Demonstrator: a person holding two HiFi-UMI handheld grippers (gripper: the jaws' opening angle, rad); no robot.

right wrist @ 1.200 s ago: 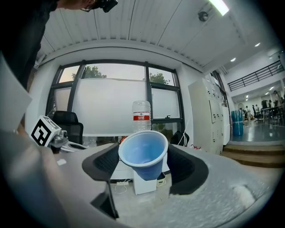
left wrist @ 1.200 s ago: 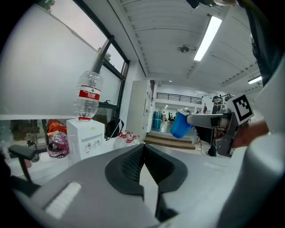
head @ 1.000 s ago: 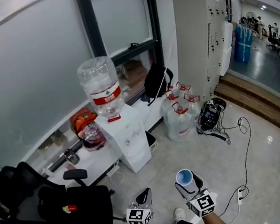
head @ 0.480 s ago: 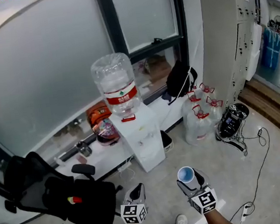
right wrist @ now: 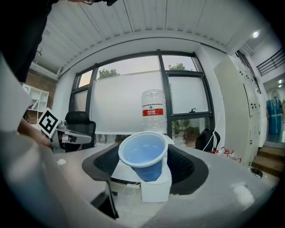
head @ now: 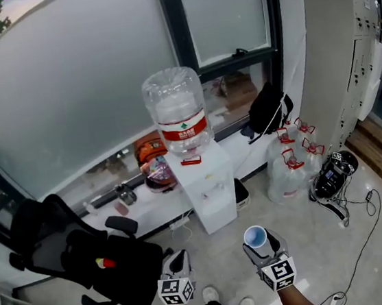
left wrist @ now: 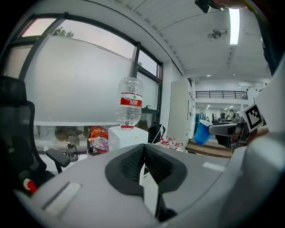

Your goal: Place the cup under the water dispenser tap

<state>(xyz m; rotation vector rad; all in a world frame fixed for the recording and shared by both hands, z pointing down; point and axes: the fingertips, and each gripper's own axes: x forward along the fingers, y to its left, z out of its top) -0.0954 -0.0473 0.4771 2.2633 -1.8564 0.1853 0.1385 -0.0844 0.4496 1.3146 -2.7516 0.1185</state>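
A smooth, tapered blue plastic cup (right wrist: 143, 152), pale-rimmed, sits clamped in the right gripper (head: 260, 245), facing the boxy white dispenser (head: 208, 193); the left gripper (left wrist: 143, 155) is closed, empty.

Office: swivel chair (head: 68, 250), water dispenser (head: 210, 193)

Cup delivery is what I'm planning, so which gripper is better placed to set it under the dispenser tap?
Right. The right gripper holds the blue cup, facing the water dispenser; the left gripper is shut and empty.
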